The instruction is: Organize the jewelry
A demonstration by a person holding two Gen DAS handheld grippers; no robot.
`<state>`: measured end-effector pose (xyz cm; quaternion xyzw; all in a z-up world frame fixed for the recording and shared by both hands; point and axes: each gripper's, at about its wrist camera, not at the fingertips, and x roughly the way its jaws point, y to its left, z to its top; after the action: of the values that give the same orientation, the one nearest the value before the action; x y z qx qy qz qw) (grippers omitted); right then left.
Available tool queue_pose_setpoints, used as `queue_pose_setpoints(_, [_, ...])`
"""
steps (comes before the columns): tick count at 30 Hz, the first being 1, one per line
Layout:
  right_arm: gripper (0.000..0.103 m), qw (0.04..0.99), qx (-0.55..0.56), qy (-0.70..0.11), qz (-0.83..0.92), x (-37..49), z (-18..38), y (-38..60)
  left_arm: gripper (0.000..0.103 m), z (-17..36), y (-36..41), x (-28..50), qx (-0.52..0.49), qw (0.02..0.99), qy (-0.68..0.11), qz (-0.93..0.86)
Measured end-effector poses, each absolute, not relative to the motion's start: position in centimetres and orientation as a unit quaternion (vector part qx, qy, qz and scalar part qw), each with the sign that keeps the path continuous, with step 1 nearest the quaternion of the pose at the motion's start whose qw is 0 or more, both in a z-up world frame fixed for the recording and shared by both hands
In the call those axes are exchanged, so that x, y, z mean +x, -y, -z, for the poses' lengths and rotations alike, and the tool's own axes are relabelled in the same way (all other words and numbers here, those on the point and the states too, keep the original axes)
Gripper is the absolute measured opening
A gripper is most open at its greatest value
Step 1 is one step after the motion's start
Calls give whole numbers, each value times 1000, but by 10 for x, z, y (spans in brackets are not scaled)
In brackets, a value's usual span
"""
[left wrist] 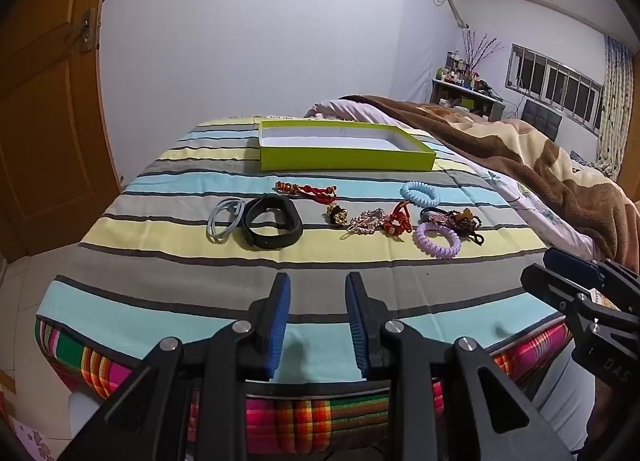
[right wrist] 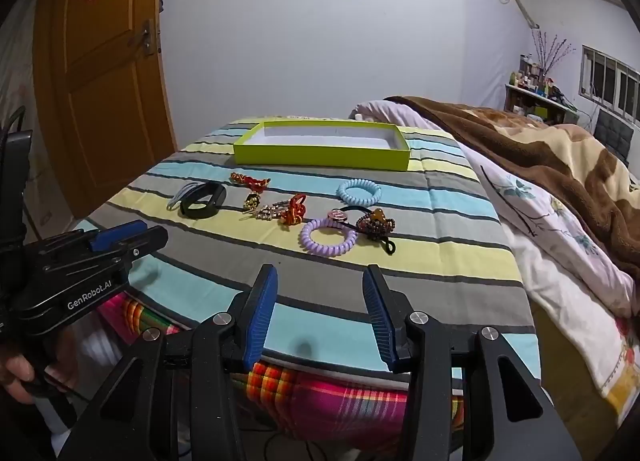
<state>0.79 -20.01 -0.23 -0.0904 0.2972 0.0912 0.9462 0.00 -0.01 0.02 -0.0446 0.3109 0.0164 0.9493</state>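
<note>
A shallow lime-green box (left wrist: 344, 159) (right wrist: 320, 157) with a white inside lies empty at the far side of a striped bedspread. In front of it is a row of jewelry: a black wristband (left wrist: 272, 227) (right wrist: 202, 200), pale hair ties (left wrist: 224, 217), a red knotted cord (left wrist: 306, 190) (right wrist: 250, 181), a blue coil tie (left wrist: 419, 193) (right wrist: 359, 192), a purple coil tie (left wrist: 438, 239) (right wrist: 329, 237), and a beaded brown clip (right wrist: 374, 223). My left gripper (left wrist: 318, 281) and right gripper (right wrist: 320, 273) hover open over the near edge, nothing between their fingers.
A brown and cream blanket (right wrist: 540, 149) with a floral quilt (right wrist: 560, 229) is piled on the right of the bed. A wooden door (right wrist: 104, 81) stands at the left. A cluttered shelf (left wrist: 464, 89) sits by the far window. A hand (right wrist: 16, 377) holds the left gripper's handle.
</note>
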Motion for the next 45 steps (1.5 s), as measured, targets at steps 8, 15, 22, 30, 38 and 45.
queue_pose_setpoints(8, [45,947,-93,-295,-90,7,1,200,30,-5,0,-4,-43,952,-302,-20])
queue_pose_setpoints(15, [45,949,-89,-289,-91,7,3,201,30,-6,-5,-4,-49,953,-297,-23])
queue_pose_setpoints(22, [45,949,-89,-288,-91,7,2,199,30,-8,-6,-4,-51,954,-296,-22])
queue_pose_setpoints(30, [45,949,-89,-288,-92,6,1,199,30,-8,-5,-5,-49,954,-294,-24])
queue_pose_setpoints(38, [45,949,-90,-288,-92,7,1,198,30,-10,-3,-8,-48,955,-293,-25])
queue_pose_setpoints(45, [45,949,-91,-286,-91,7,0,197,30,-14,-5,-6,-48,955,-293,-25])
